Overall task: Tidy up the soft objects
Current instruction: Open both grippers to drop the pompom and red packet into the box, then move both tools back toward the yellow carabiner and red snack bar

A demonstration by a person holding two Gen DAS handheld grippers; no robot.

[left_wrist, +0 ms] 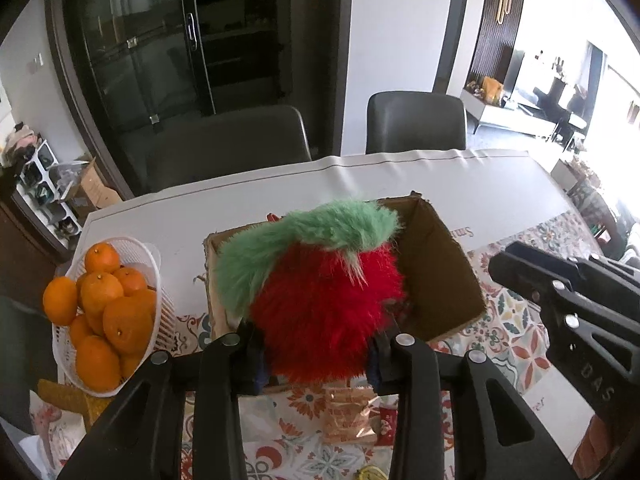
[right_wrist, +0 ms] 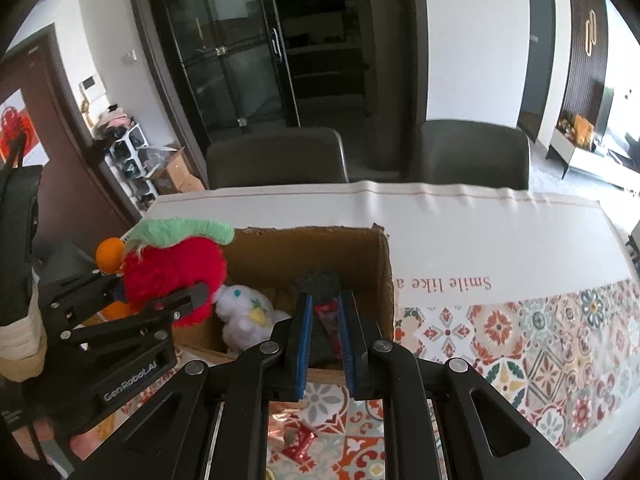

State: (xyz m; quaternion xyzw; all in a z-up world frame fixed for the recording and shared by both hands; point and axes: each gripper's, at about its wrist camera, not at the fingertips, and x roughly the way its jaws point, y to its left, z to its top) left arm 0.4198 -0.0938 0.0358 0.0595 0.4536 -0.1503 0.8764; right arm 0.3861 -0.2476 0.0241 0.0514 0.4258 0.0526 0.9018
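The left gripper (left_wrist: 316, 354) clasps the fluffy red plush with a green fur top (left_wrist: 320, 292) over the open brown cardboard box (left_wrist: 440, 276); letting go off-centre could catch the rim. The right gripper (right_wrist: 326, 338) is clenched, empty. Beyond, the white basket of oranges (left_wrist: 154, 276) risks a knock.

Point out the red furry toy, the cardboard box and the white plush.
red furry toy (left_wrist: 320, 312): left wrist view, middle of its red body.
cardboard box (right_wrist: 312, 252): right wrist view, inner back wall.
white plush (right_wrist: 244, 316): right wrist view, its body inside the box.

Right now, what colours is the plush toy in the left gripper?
Plush toy: red with a green top, clearest in the left wrist view.
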